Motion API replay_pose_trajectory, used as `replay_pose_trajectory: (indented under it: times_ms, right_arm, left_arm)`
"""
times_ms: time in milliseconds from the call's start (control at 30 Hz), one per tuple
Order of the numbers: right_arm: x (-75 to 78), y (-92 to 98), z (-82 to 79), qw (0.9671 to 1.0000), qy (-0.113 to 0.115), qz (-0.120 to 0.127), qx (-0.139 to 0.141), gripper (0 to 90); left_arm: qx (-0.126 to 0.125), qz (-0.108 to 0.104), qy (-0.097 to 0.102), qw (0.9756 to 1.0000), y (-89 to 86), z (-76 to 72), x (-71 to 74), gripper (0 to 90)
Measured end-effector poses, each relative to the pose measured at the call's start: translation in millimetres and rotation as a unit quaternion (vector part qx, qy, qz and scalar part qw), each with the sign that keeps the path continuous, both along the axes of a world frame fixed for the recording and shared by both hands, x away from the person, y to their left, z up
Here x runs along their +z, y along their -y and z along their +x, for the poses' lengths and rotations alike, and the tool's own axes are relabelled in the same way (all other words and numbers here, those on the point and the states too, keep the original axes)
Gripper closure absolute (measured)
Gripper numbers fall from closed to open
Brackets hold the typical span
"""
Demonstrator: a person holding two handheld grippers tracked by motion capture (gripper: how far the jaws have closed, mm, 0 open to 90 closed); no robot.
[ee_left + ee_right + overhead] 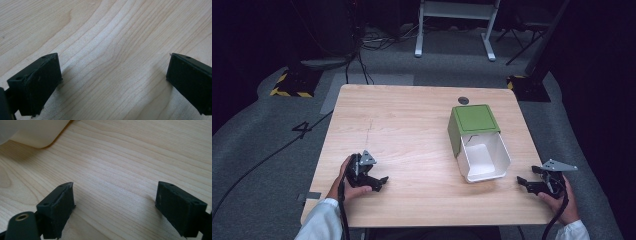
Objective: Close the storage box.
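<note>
A light wooden table [412, 130] stands on grey carpet, with a person seated at its near edge, both white sleeves entering from below. On the right half of the table lies a small bin [477, 142] with a green body and a white inner drawer or flap that opens toward the near side; its white interior faces up and toward the person. A small dark round grommet [463, 100] sits in the tabletop just beyond the bin, near the far edge. The left gripper [381, 182], held in the left hand [349, 177], rests at the near left of the table, pointing right, well apart from the bin. In the left gripper view its two black jaws stand wide apart over bare wood grain, with nothing between them. The right gripper [523, 182], held in the right hand [562, 200], sits at the near right corner, pointing left toward the bin and near its white front. In the right gripper view its jaws are likewise spread wide and hold nothing; a pale rounded corner [32, 135], probably the bin's white front, shows at the upper left. Beyond the table, cables [377, 40], a white frame [457, 20] and yellow-and-black striped bases [292, 85] rest on the floor.
</note>
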State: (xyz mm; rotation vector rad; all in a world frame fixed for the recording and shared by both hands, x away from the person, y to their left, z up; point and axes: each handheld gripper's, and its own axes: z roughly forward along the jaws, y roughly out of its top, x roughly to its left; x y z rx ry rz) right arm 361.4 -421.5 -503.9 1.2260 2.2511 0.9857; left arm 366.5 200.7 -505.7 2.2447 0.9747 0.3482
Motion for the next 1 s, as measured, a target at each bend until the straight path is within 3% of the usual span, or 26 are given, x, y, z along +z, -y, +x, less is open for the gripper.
replay_pose_trajectory:
  times_ms: [267, 333, 467, 733, 867, 1000]
  right_arm:
    - [1.1, 1.1, 0.1, 0.9999, -0.004, -0.001, 0.015, 15.8]
    - [3.7, 1.8, -2.5, 0.9996, 0.009, 0.000, 0.027, 16.1]
    - [9.7, 3.0, -5.2, 0.9993, 0.009, 0.004, 0.035, 16.8]
    - [44.0, -1.9, -15.3, 0.9966, 0.044, 0.026, 0.066, 20.0]
    - [70.1, -14.9, -22.0, 0.9923, 0.066, 0.036, 0.098, 20.9]
    - [81.9, -25.0, -23.8, 0.9892, 0.072, 0.039, 0.122, 21.0]
  left_arm:
    - [0.006, -0.001, 0.000, 1.0000, 0.7, -0.5, -0.1, 0.1]
    - [0.007, 0.000, 0.000, 1.0000, 0.6, -0.8, 0.0, 0.1]
    - [0.007, -0.001, 0.001, 1.0000, 0.6, -0.7, 0.0, 0.1]
    - [0.007, -0.002, 0.000, 1.0000, 0.7, -0.6, -0.1, 0.1]
    - [0.007, -0.002, 0.000, 1.0000, 0.7, -0.6, -0.1, 0.1]
    - [0.007, -0.001, 0.000, 1.0000, 0.7, -0.7, -0.1, 0.1]
